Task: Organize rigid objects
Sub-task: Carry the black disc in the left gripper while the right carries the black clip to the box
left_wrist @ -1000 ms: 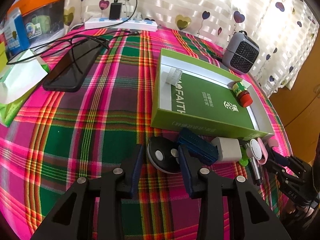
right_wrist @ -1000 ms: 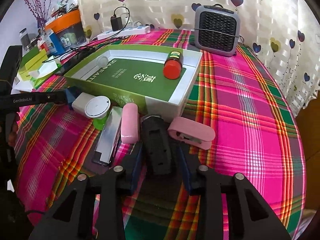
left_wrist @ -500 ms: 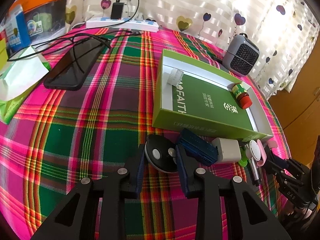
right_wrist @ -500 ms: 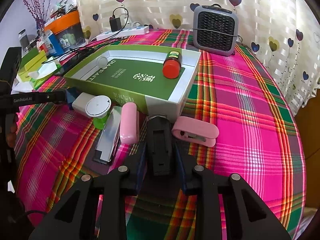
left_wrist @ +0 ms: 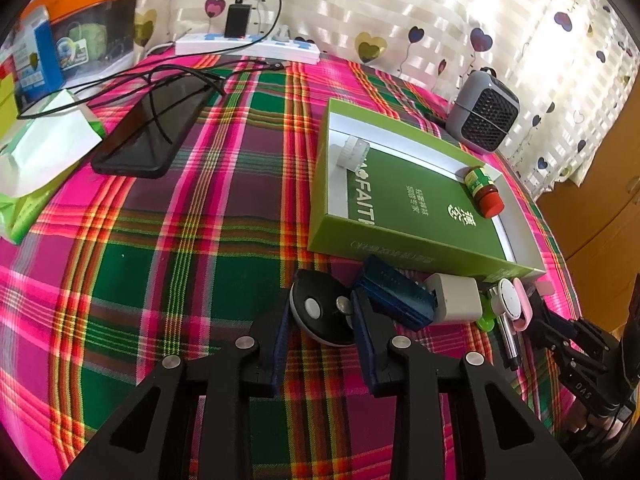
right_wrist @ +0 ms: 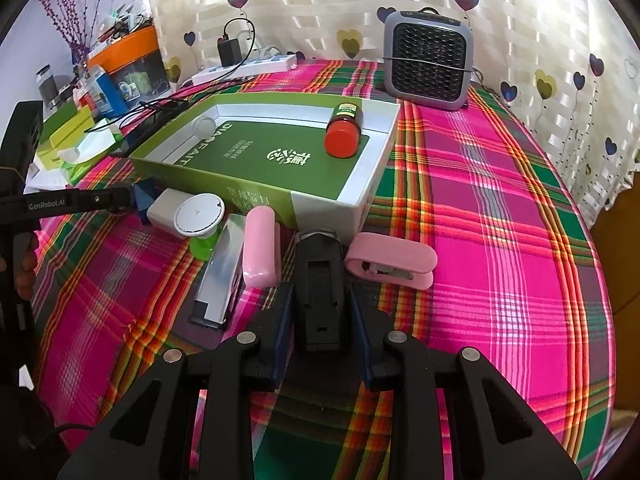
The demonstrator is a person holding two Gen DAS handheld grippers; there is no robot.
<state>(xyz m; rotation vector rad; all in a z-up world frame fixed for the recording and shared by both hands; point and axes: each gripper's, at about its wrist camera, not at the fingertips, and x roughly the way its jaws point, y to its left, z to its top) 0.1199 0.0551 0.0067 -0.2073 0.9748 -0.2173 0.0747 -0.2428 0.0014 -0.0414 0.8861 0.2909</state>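
A green box (left_wrist: 416,204) (right_wrist: 256,148) lies open on the plaid cloth, holding a red-capped bottle (left_wrist: 483,189) (right_wrist: 343,131) and a small clear jar (left_wrist: 353,153). My left gripper (left_wrist: 320,312) is shut on a round black disc (left_wrist: 320,308) resting on the cloth. My right gripper (right_wrist: 320,304) is shut on a black stapler (right_wrist: 321,280) in front of the box. Beside them lie a blue block (left_wrist: 394,294), a white charger (left_wrist: 456,298), a white round pad (right_wrist: 198,214), a silver stapler (right_wrist: 222,276), a pink case (right_wrist: 261,252) and a pink stapler (right_wrist: 392,266).
A grey heater (right_wrist: 426,64) stands at the back right. A black phone (left_wrist: 152,128) with cables, a power strip (left_wrist: 248,44), tissue packs (left_wrist: 36,160) and storage boxes (right_wrist: 120,64) sit at the left and back.
Both grippers moved forward and closed: the left onto the black disc, the right onto the black stapler.
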